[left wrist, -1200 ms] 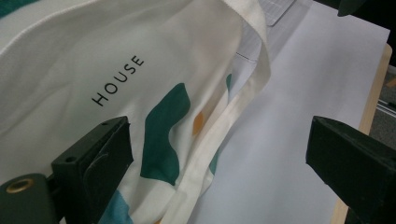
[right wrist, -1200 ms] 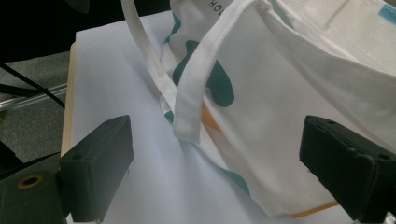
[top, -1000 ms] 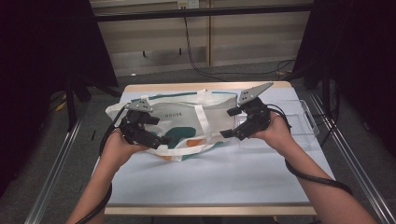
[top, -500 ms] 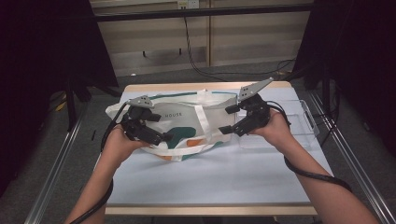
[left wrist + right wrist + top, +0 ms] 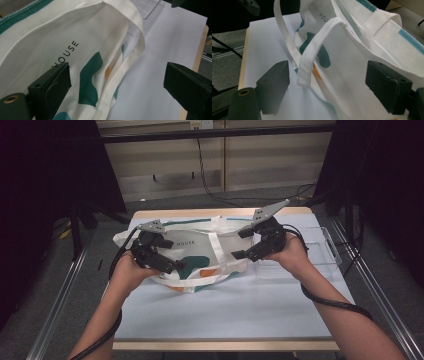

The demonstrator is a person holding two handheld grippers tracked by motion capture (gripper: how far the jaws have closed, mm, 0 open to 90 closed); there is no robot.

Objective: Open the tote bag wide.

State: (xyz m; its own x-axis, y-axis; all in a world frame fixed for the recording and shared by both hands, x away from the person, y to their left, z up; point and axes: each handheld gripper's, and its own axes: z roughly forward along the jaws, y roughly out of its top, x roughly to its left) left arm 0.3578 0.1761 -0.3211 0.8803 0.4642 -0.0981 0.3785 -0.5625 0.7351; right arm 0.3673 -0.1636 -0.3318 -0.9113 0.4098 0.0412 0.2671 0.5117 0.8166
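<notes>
A white tote bag (image 5: 197,251) with teal and orange shapes and the word HOUSE lies on its side on the table. My left gripper (image 5: 172,255) is at the bag's left part, jaws wide open over the printed fabric (image 5: 82,50), one pad (image 5: 56,91) close against the cloth. My right gripper (image 5: 239,245) is at the bag's right end. Its jaws have just been closing but stand open, and a white handle loop (image 5: 312,60) and the bag's side lie between them untouched by the pads (image 5: 275,80).
A clear plastic tray (image 5: 322,257) sits on the table at the right, just behind my right hand. A pale sheet (image 5: 225,310) covers the tabletop in front of the bag. Metal rails run along both table sides.
</notes>
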